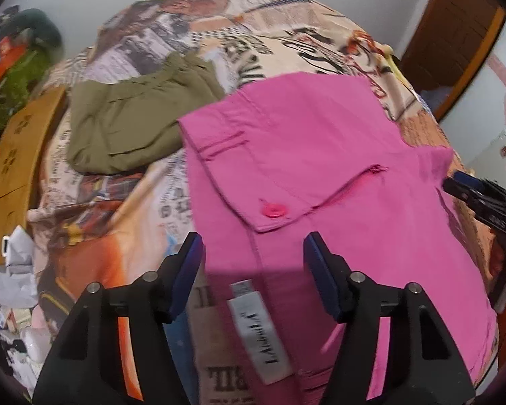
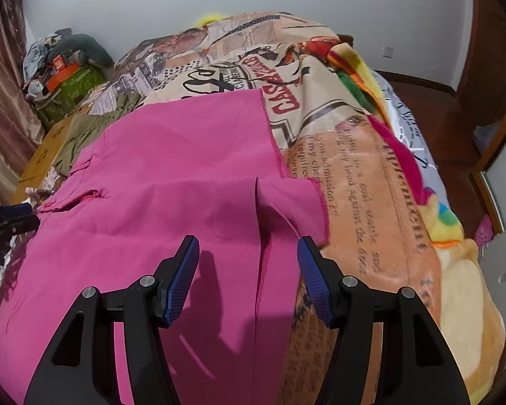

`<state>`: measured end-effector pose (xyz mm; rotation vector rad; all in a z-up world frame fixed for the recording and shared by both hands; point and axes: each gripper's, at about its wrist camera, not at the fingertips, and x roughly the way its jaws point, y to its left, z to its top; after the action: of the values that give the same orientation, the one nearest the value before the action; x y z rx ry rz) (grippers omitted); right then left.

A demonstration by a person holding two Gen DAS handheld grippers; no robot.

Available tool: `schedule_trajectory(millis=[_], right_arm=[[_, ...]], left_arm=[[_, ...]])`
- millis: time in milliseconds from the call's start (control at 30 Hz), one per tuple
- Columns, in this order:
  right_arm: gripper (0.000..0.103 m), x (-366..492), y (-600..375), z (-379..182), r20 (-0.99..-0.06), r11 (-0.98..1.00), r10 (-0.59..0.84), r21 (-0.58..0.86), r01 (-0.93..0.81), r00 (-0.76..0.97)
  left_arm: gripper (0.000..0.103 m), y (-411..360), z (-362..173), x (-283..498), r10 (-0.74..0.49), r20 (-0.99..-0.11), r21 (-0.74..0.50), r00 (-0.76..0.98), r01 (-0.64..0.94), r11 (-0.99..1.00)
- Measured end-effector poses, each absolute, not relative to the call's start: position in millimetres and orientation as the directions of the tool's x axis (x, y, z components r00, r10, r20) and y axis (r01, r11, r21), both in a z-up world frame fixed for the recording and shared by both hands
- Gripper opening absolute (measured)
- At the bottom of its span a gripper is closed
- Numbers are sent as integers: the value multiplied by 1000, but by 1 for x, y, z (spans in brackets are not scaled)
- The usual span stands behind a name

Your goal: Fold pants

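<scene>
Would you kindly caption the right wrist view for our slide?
Open right hand-held gripper poised over pink pants spread on a printed blanket.

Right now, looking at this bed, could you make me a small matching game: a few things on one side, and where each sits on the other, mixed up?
Things:
1. pink pants
2. olive garment
3. white label
4. pink button

Places:
A. on the waistband flap
B. bunched on the blanket beyond the pink cloth
C. spread flat under both grippers
D. inside the waist, between the left gripper's fingers in its view

Pairs: 1-C, 2-B, 3-D, 4-A
</scene>
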<state>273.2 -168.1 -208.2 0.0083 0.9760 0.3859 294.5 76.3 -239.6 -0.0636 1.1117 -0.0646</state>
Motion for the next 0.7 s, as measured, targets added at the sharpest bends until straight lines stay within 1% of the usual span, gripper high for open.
schedule_trajectory(millis=[33, 100, 167, 233, 267, 300, 367, 467, 500, 667, 700], right_arm=[[55, 276, -167, -210, -804, 929, 330, 184, -321, 495], [48, 283, -167, -212, -801, 923, 347, 199, -329, 489], [43, 290, -166, -215, -800, 914, 373, 229, -336, 470], [40, 295, -165, -219, -799, 906, 393, 252, -340, 455], [36, 298, -164, -222, -800, 903, 401, 263, -341, 447], [30, 299, -164, -224, -800, 900, 408, 272, -341, 440], [25, 303, -163, -230, -804, 894, 423, 295, -337, 419], [11, 303, -167, -231, -785, 889, 445, 328, -320, 431], [9, 303, -168, -231, -783, 890, 444, 330, -315, 436], [5, 303, -172, -233, -780, 888, 452, 345, -305, 433], [5, 304, -171, -234, -783, 888, 450, 344, -305, 428]], left_arm=[[61, 74, -241, 295, -92, -896, -90, 434, 26, 996], [59, 71, -243, 299, -110, -902, -106, 418, 34, 994], [56, 69, -246, 303, -123, -906, -118, 404, 38, 992], [48, 68, -249, 305, -143, -909, -137, 392, 43, 990], [47, 67, -249, 306, -149, -909, -144, 389, 42, 989], [45, 66, -249, 306, -151, -909, -146, 389, 42, 988], [44, 65, -249, 306, -144, -910, -139, 389, 40, 989], [41, 63, -249, 306, -136, -913, -131, 385, 39, 991], [40, 62, -248, 306, -131, -913, -125, 386, 40, 991], [40, 61, -249, 306, -102, -914, -94, 392, 41, 995], [37, 60, -250, 306, -89, -915, -79, 395, 41, 996]])
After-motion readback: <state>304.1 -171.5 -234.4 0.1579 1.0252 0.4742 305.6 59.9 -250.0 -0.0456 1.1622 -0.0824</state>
